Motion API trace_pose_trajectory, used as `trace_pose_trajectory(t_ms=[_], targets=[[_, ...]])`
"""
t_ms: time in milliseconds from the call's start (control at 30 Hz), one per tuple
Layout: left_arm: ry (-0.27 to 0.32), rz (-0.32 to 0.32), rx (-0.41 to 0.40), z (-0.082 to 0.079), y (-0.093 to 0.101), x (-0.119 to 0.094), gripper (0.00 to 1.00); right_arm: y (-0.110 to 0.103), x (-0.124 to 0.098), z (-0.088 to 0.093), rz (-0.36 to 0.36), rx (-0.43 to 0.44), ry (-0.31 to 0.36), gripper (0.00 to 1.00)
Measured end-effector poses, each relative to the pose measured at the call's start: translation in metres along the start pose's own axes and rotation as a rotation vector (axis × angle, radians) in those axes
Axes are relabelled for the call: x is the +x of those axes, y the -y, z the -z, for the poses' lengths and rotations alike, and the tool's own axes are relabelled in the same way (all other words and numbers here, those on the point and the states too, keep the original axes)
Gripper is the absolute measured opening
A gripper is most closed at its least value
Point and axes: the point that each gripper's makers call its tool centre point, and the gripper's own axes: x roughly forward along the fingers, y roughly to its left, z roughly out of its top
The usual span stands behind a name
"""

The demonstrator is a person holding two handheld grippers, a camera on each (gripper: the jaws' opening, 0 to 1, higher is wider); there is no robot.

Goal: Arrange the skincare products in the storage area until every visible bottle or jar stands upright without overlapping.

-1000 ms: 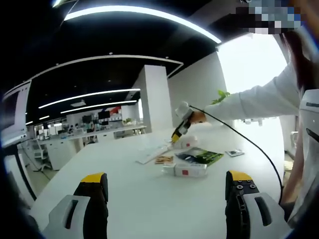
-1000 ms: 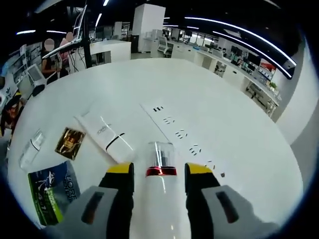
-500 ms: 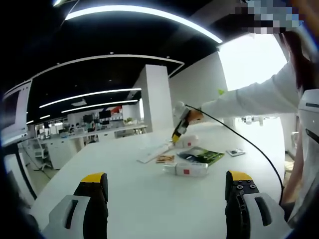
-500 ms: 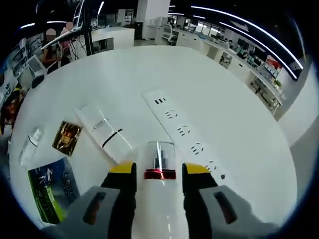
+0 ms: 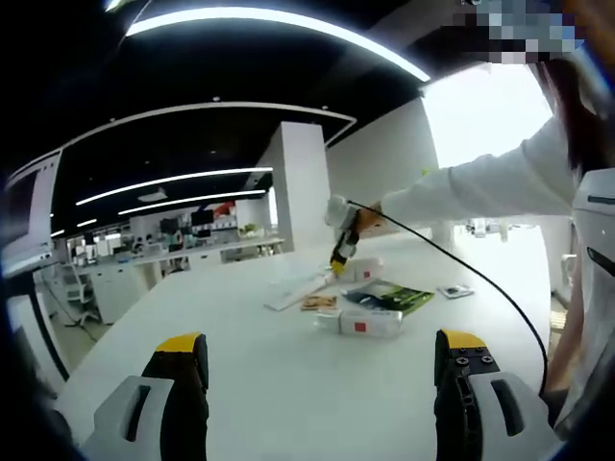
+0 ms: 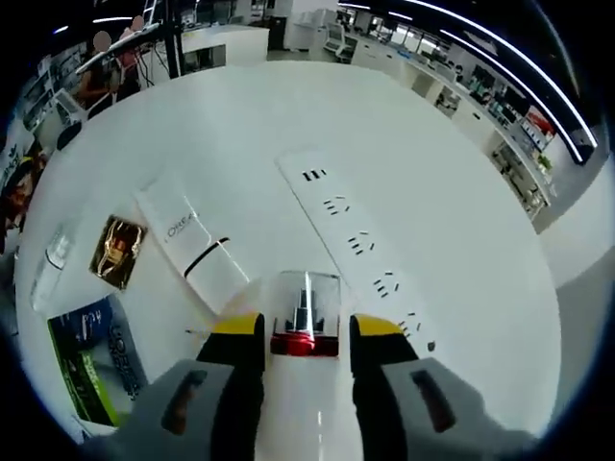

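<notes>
— What are my jaws doing?

— My right gripper (image 6: 298,331) clamps the clear-capped bottle (image 6: 306,317), low centre of frame; over the last second it has tipped nearer the power strip (image 6: 357,245), so I judge it is about to be stood up.

— And the left?

— My left gripper (image 5: 322,360) is wide apart, idle. The white tube (image 6: 190,242) lies flat, centre left, not yet upright.

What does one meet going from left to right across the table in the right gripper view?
Green-and-black packet → gold sachet → white L'Oreal tube → clear-capped bottle held in the right tool → white power strip.
</notes>
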Motion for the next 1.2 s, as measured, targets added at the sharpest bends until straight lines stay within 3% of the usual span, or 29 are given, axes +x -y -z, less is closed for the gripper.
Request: trace_pose_trajectory(t_ms=[333,1200], targets=[[0.003,-0.005,-0.008,0.0017,-0.0037,-0.0012,1.0,-0.0042,0.0085,0.0032,-0.022,-0.023,-0.108,0.31],[-0.001,0.011,-0.009,0.0026,-0.0031,0.0044,1.0,-0.006,0.0057,0.0039,-0.004,0.008,-0.109,0.27]])
